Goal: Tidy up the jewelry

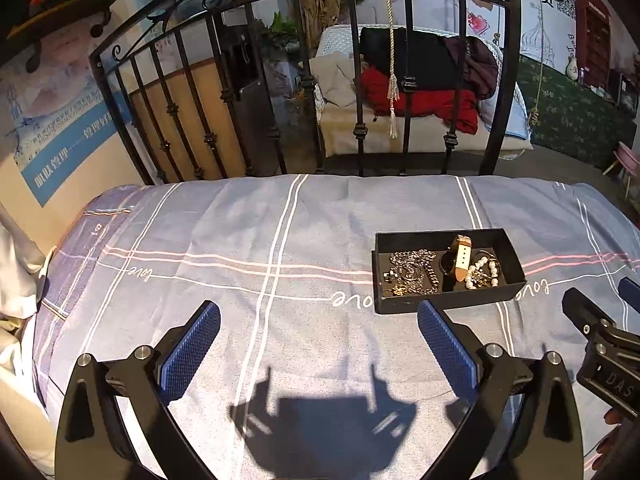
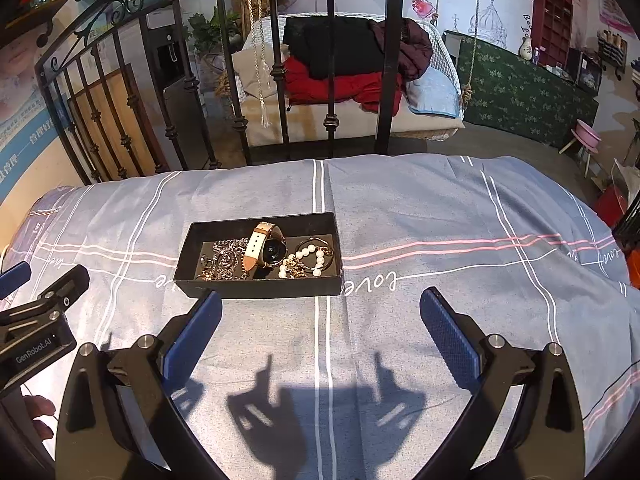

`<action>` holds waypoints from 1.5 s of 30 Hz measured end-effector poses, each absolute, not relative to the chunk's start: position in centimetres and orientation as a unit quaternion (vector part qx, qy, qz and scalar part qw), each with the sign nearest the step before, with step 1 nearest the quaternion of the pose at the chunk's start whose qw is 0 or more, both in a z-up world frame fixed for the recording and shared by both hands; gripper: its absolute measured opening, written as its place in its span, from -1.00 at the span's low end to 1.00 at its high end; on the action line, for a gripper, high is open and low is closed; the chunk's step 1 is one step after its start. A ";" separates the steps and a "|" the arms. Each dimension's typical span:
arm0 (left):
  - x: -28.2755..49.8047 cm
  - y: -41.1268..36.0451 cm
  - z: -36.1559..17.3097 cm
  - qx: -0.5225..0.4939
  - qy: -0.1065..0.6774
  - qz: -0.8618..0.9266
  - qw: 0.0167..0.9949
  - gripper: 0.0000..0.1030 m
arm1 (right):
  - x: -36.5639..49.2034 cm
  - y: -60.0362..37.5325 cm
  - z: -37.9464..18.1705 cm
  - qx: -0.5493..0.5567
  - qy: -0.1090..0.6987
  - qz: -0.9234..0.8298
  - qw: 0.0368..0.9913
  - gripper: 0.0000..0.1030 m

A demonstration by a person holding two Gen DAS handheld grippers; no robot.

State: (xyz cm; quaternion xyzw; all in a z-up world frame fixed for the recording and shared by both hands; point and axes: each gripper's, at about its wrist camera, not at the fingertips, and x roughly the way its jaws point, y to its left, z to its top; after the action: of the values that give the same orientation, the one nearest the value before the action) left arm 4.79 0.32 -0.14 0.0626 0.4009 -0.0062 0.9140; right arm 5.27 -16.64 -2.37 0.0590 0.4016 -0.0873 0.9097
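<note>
A black open box (image 1: 448, 304) (image 2: 260, 284) sits on the blue plaid bedsheet. It holds a chain necklace (image 1: 412, 272) (image 2: 224, 260), a watch with a pale strap (image 1: 462, 258) (image 2: 266, 248) and a pearl bracelet (image 1: 484, 272) (image 2: 304, 262). My left gripper (image 1: 318, 334) is open and empty, hovering over the sheet to the left of the box and nearer than it. My right gripper (image 2: 320, 320) is open and empty, just in front of the box and to its right. Each gripper shows at the edge of the other's view.
A black iron bed frame (image 1: 304, 80) (image 2: 224, 80) rises at the far edge of the bed. Beyond it hangs a swing seat with red and black clothes (image 1: 420, 88) (image 2: 344, 68). A pale pillow or cloth (image 1: 16, 280) lies at the bed's left side.
</note>
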 end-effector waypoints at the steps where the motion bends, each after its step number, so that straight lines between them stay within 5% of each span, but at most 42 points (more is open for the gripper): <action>1: 4.8 0.4 -0.1 0.059 0.404 -0.006 0.913 0.88 | 5.3 -16.6 -2.4 0.059 0.402 -0.087 0.909 0.90; 45: 5.0 0.3 0.9 0.054 0.381 -0.021 0.923 0.88 | 5.5 -16.3 -2.1 0.056 0.399 -0.085 0.911 0.90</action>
State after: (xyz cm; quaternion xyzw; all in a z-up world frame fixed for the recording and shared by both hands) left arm 4.95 0.29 0.93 0.0540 0.3806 -0.0207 0.9229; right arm 5.48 -16.33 -2.12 0.0564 0.3993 -0.0853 0.9111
